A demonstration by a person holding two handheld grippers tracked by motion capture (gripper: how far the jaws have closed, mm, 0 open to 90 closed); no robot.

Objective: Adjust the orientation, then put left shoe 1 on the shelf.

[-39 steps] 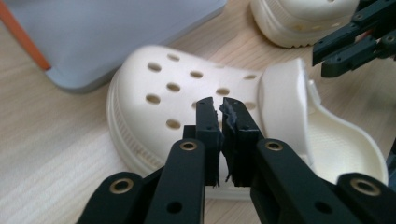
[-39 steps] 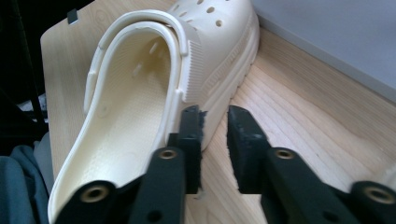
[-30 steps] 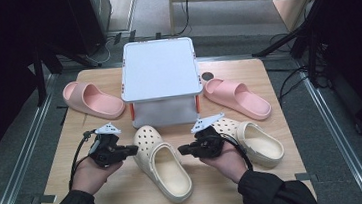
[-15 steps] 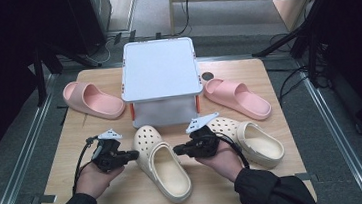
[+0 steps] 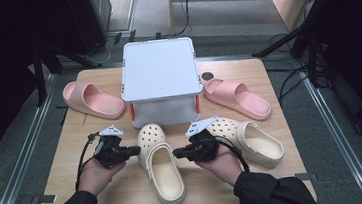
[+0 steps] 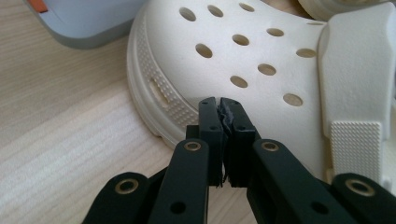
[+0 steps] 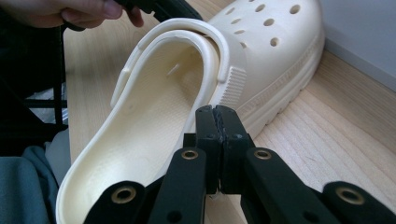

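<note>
High view: cream clog [image 5: 160, 167] lying on bench [image 5: 64, 158] between left gripper [image 5: 134, 150] and right gripper [image 5: 178, 153]. Both jaws pressed together, nothing held, tips just beside clog's sides.

Bright even tabletop light, dark surroundings, possibly slight softness

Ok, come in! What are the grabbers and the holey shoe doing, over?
Left gripper shut, at cream clog toe side. Right gripper shut, at its opposite side. Neither grips it. Clog flat on table, white box just beyond its toe.
</note>
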